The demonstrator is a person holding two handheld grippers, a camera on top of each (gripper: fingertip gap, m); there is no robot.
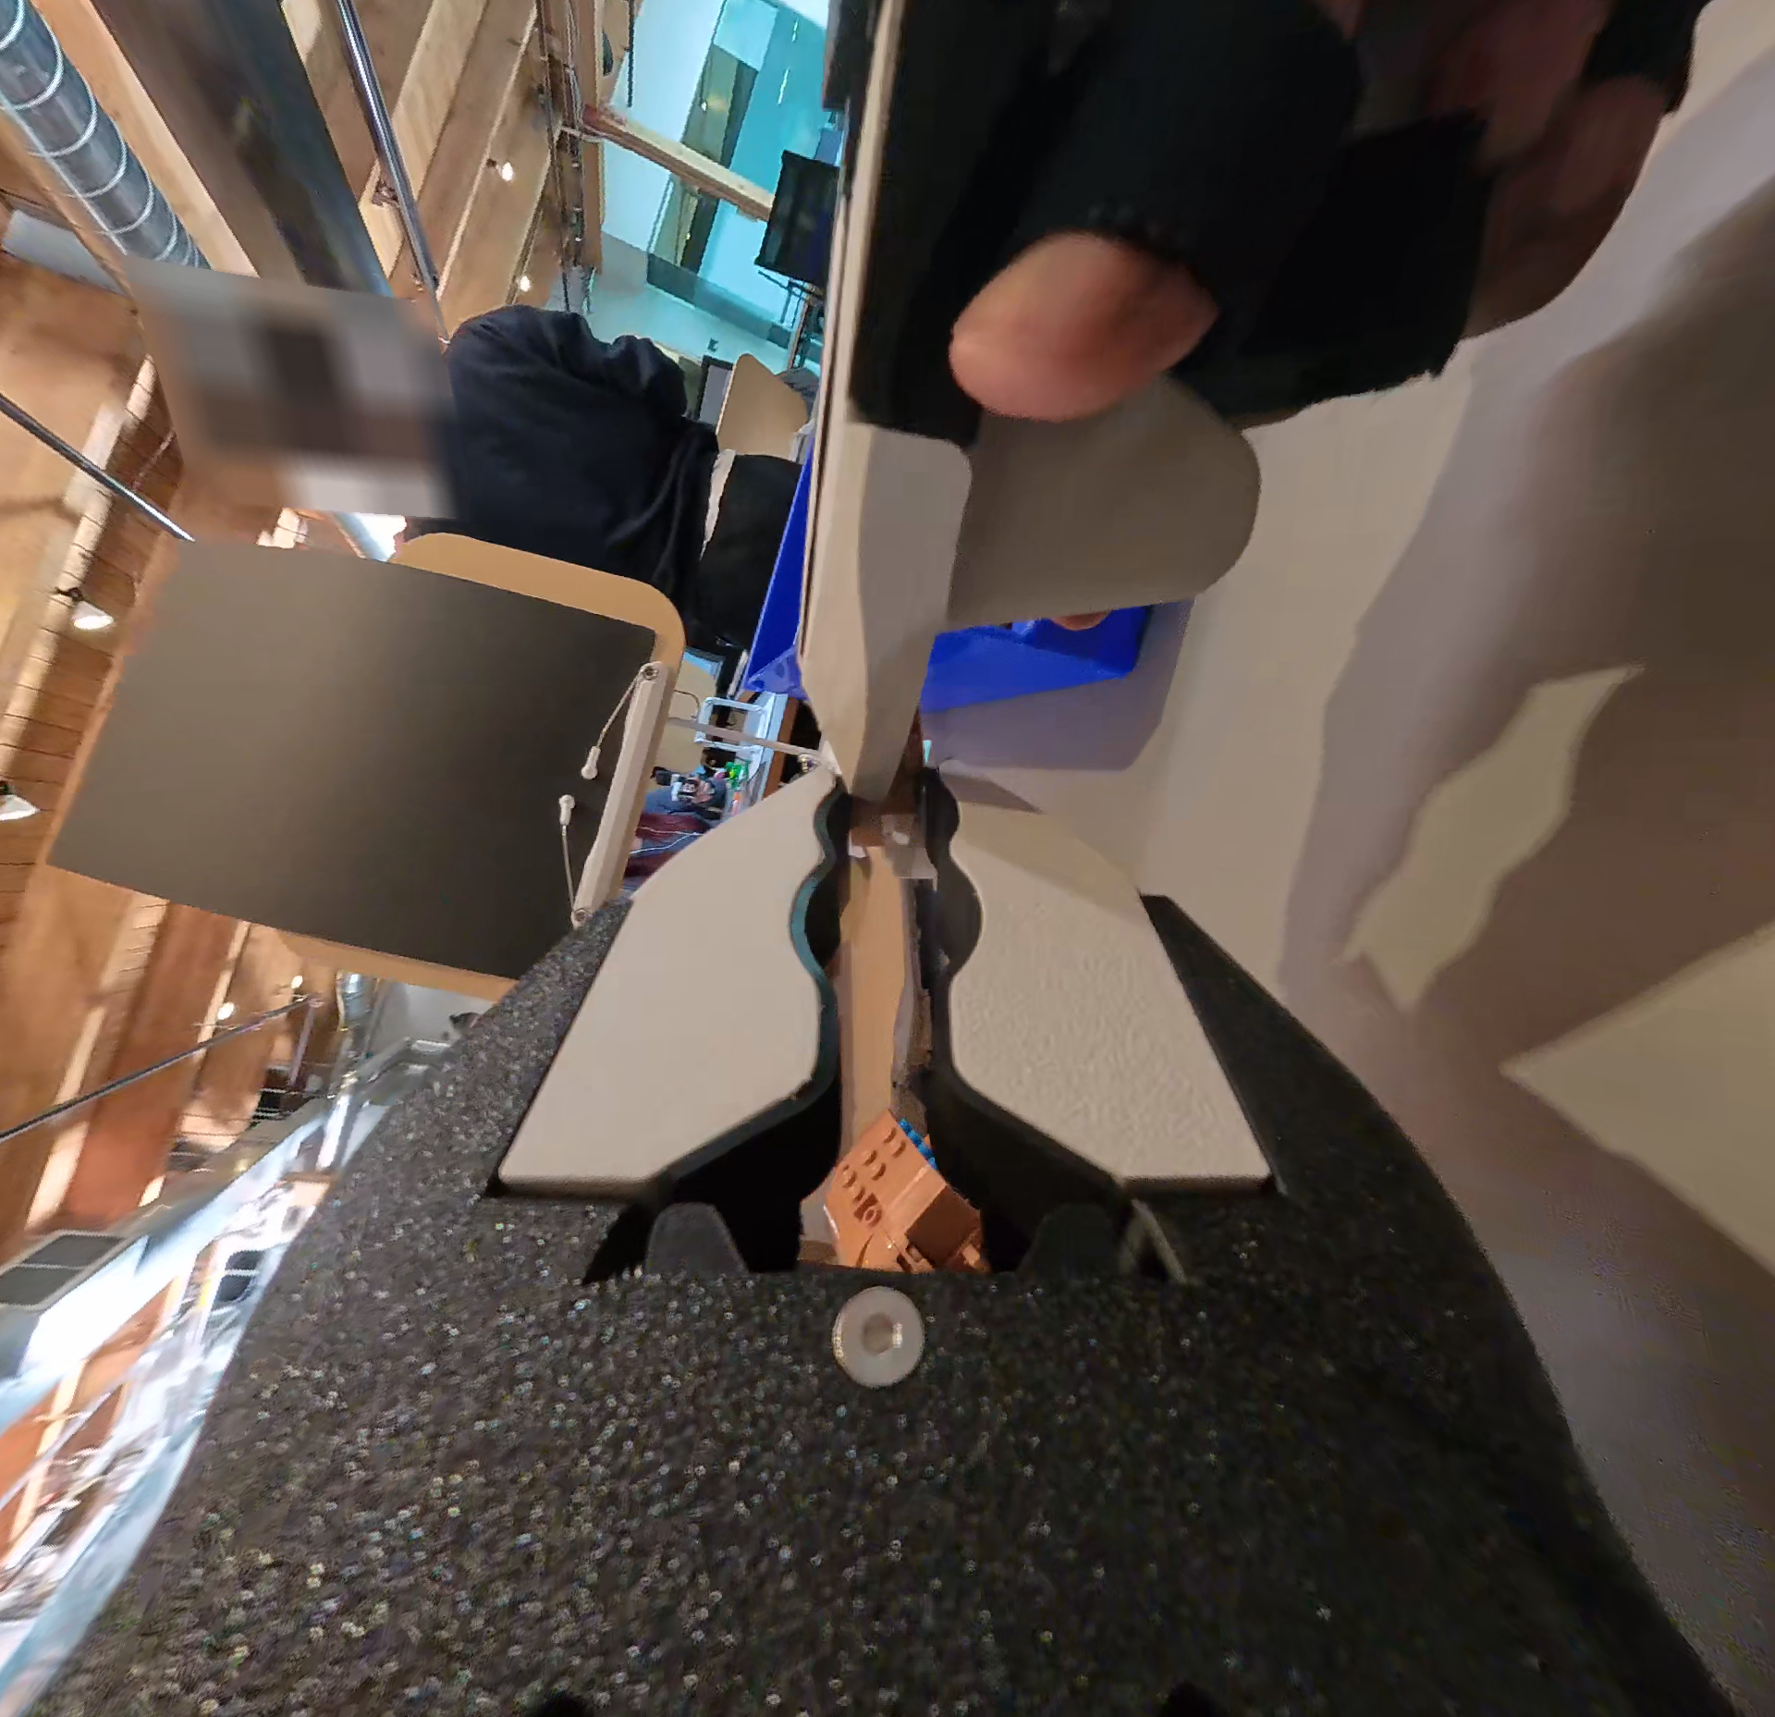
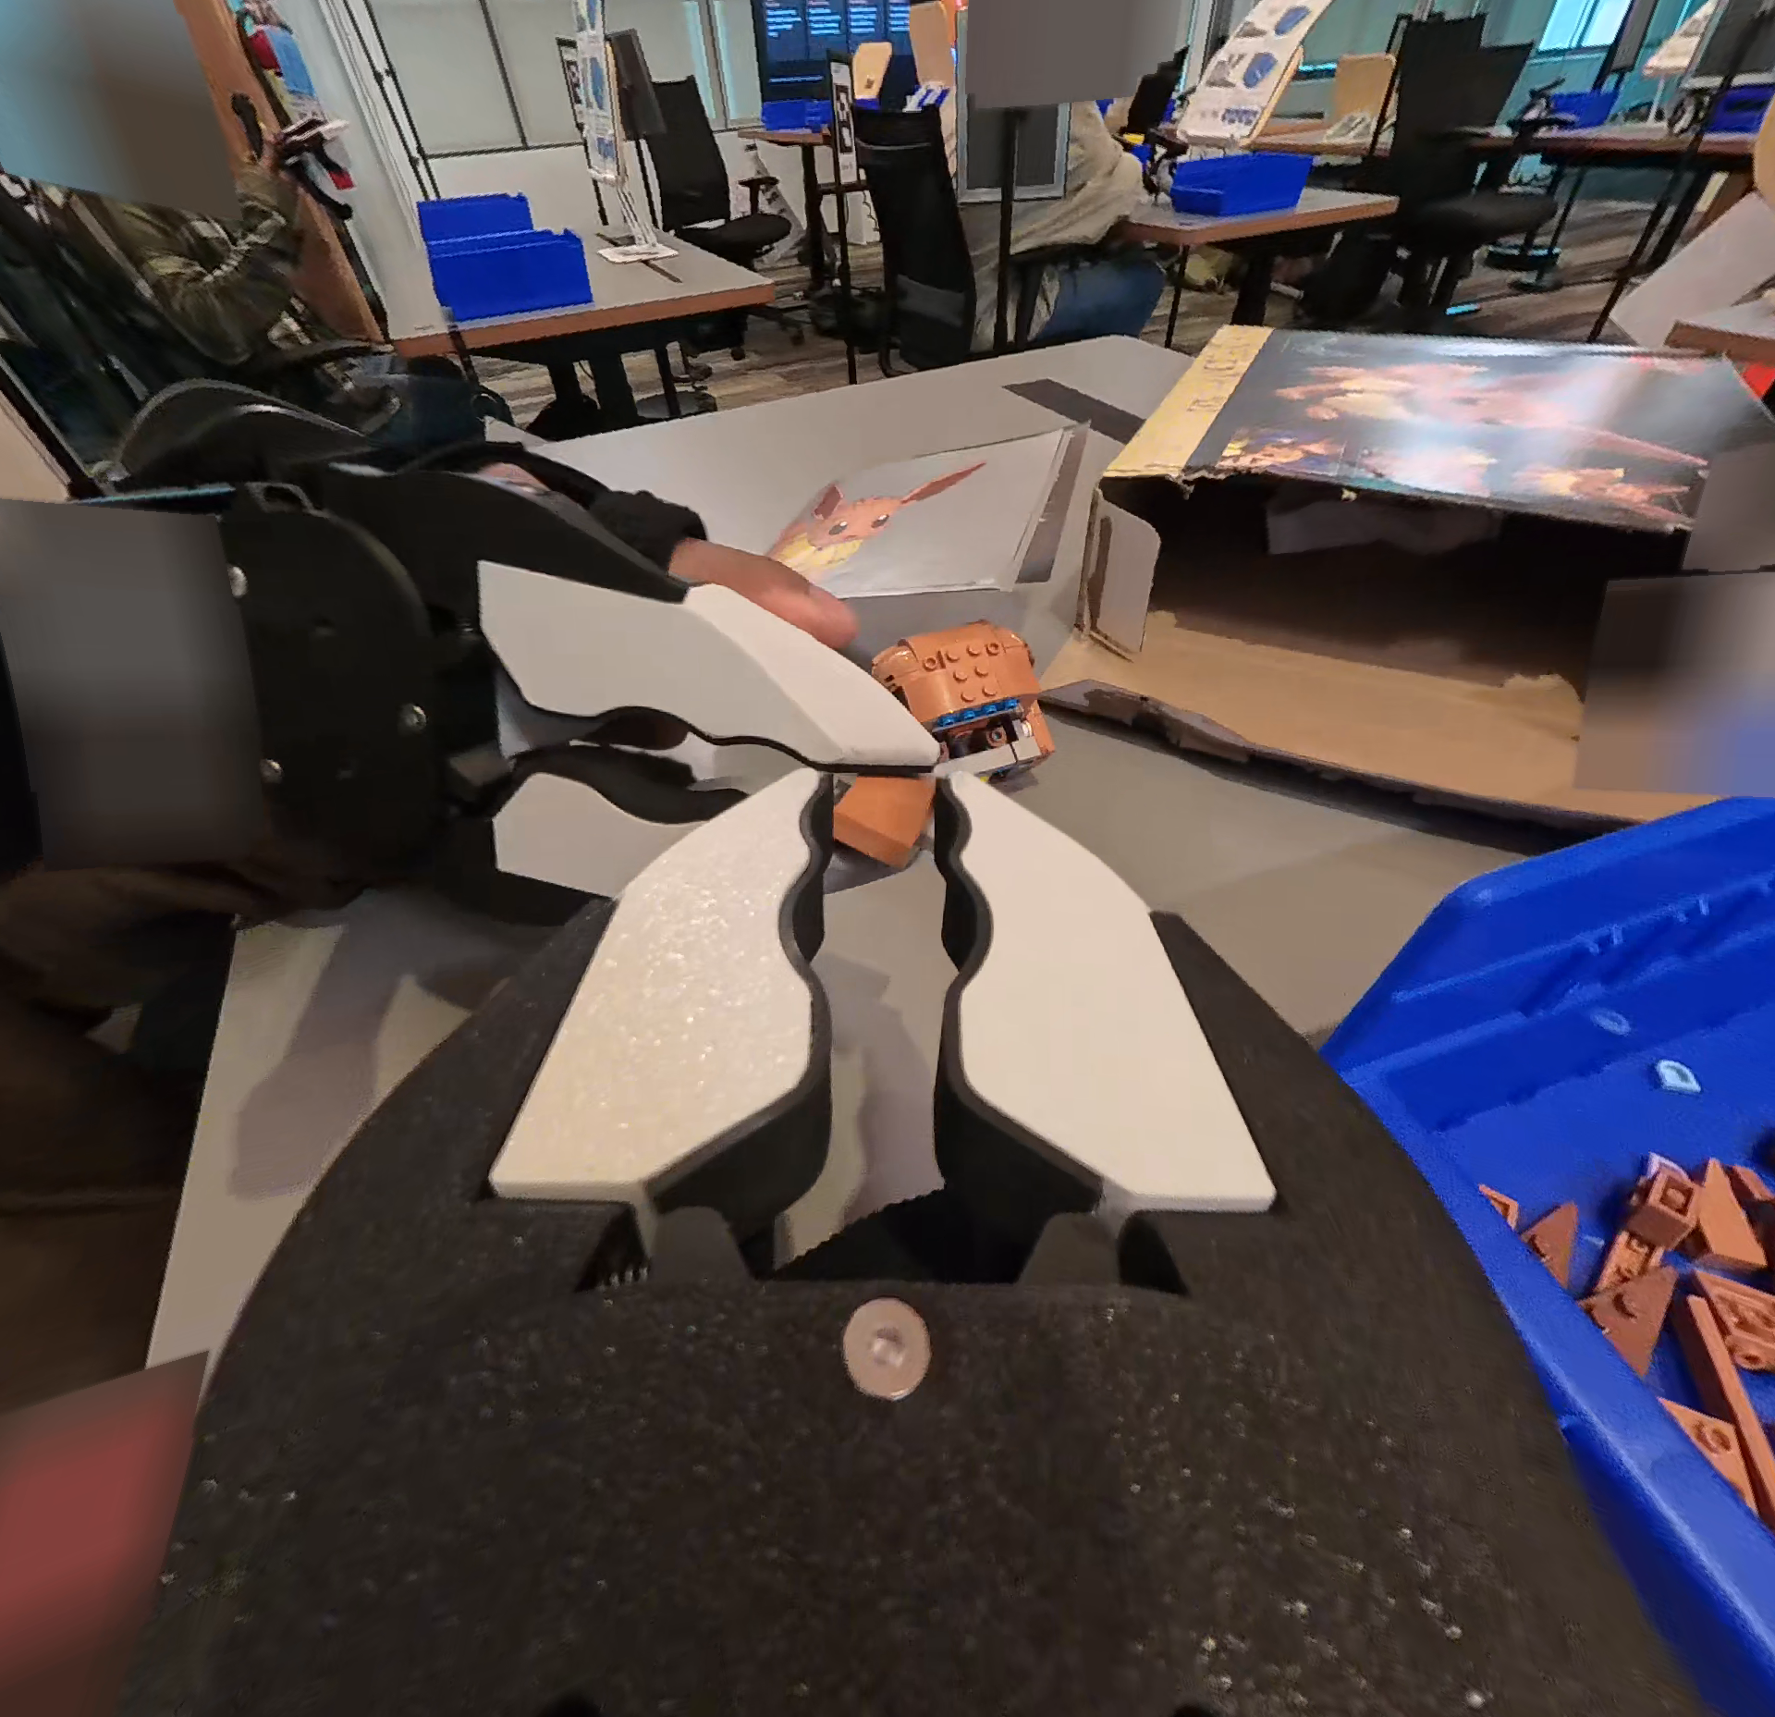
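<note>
A brown brick model (image 2: 960, 686) with blue studs sits low over the grey table (image 2: 1249, 864). My left gripper (image 1: 888, 811) lies on its side and is shut on a thin edge of the model; the right wrist view shows it coming in from the left (image 2: 934, 764). Through the gap between its fingers the model shows (image 1: 903, 1200). My right gripper (image 2: 884, 789) is shut on a brown sloped piece (image 2: 876, 824) right below the left gripper's tips. One of its fingers (image 1: 864, 614) reaches down to my left gripper's tips. A gloved hand (image 1: 1076, 336) holds it.
A blue bin (image 2: 1498, 998) with several brown pieces (image 2: 1681, 1287) stands at the right, also in the left wrist view (image 1: 1037, 657). An open cardboard box (image 2: 1345, 691) and a picture booklet (image 2: 922, 528) lie behind the model. Desks, chairs and seated people fill the room behind. Both grippers' tips are close together, under 4 cm apart.
</note>
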